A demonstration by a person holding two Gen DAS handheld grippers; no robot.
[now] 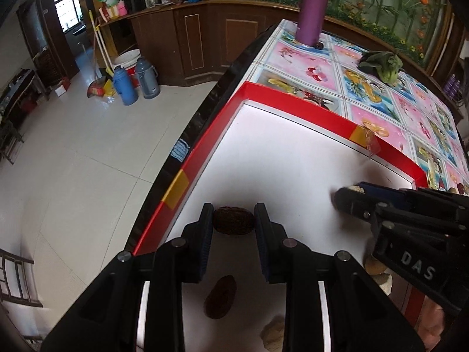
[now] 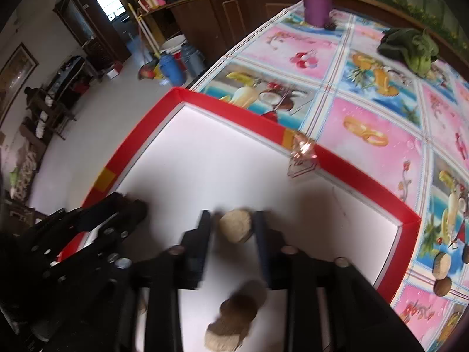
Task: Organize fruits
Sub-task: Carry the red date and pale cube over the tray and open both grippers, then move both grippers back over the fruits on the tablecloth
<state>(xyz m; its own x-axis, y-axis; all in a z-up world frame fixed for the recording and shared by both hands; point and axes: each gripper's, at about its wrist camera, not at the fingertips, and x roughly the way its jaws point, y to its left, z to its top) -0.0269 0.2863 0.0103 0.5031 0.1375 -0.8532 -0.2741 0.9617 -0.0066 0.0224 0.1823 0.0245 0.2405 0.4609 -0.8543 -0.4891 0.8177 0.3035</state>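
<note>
Purple flask (image 1: 313, 7) stands upright far ahead of the claw on fruit-print tablecloth (image 1: 378, 108); leafy green vegetable (image 1: 381, 66) lies ahead-right on it. Off the table, left of the claw: blue thermos (image 1: 124, 86) beside grey thermos (image 1: 148, 77), broom (image 1: 101, 58) behind, wooden counter (image 1: 187, 38) beyond.

1. White capital letters "DAS" are showing on the black body of the right gripper (image 1: 348, 198), seen to the right of the left tongs in the left wrist view.
2. Nothing else is reading clearly in either view.
</note>
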